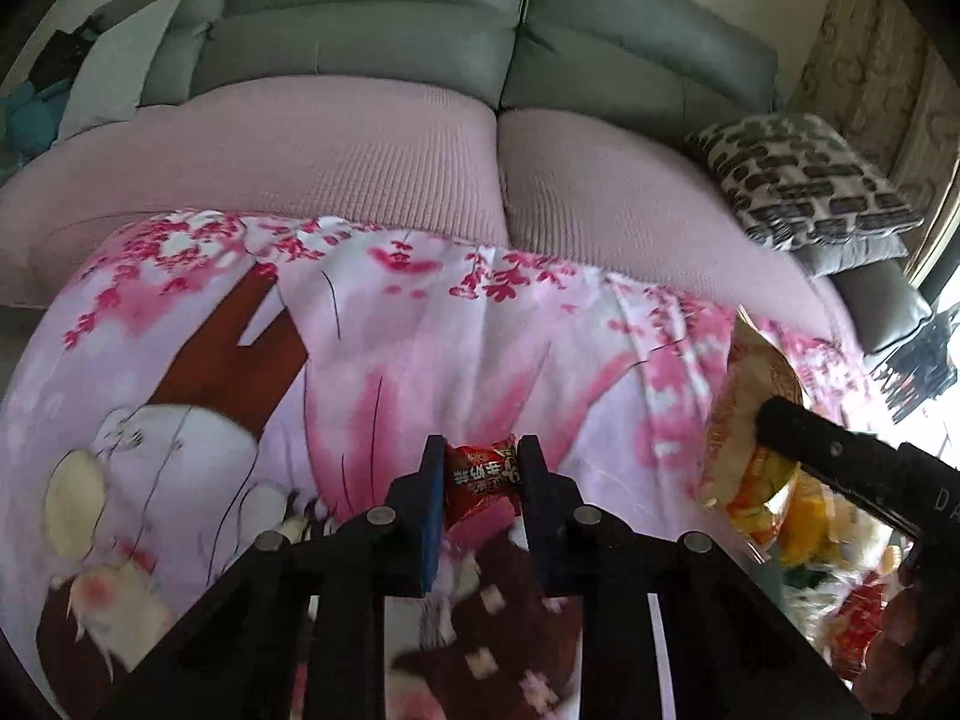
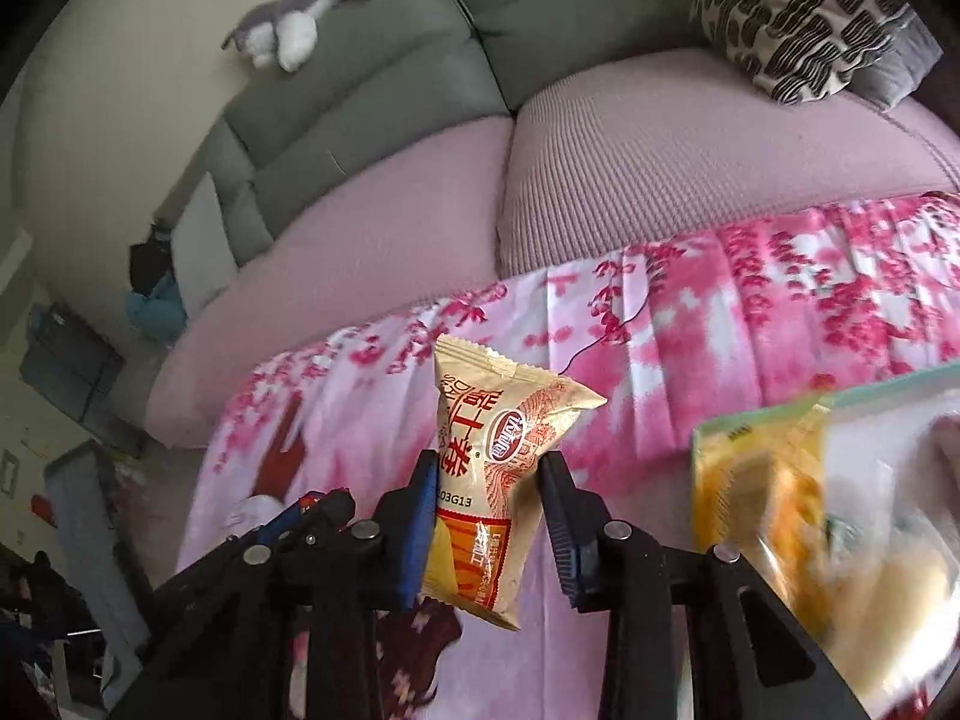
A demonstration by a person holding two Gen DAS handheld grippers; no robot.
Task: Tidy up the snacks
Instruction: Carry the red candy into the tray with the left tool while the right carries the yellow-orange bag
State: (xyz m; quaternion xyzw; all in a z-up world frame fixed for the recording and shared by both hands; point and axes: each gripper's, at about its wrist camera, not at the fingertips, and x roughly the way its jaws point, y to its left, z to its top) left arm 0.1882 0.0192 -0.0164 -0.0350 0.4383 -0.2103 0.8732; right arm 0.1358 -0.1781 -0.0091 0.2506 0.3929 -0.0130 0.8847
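We saw the left tool (image 1: 480, 468) closed tight on a small red snack packet (image 1: 480, 483), its two blue-padded fingers pressing the wrapper from either side and holding it above the pink blossom-print cloth (image 1: 420, 330) that covered the tabletop. The packet sat over the near part of the cloth, roughly midway between its left and right edges.

The right tool (image 2: 489, 498) gripped a beige snack packet (image 2: 498, 468) with red lettering; the jaws stood part-way apart, pinching the pouch at its waist so that it stood nearly upright, top seam pointing toward the cloth's far edge. In the left wrist view the same beige packet (image 1: 744, 420) showed toward the cloth's right edge.

A clear bag of yellow snacks (image 2: 828, 516), blurred, lay at the right side of the cloth, just beside the right tool. Beyond the far edge we saw a sofa (image 1: 372, 144) with a patterned cushion (image 1: 804, 180).
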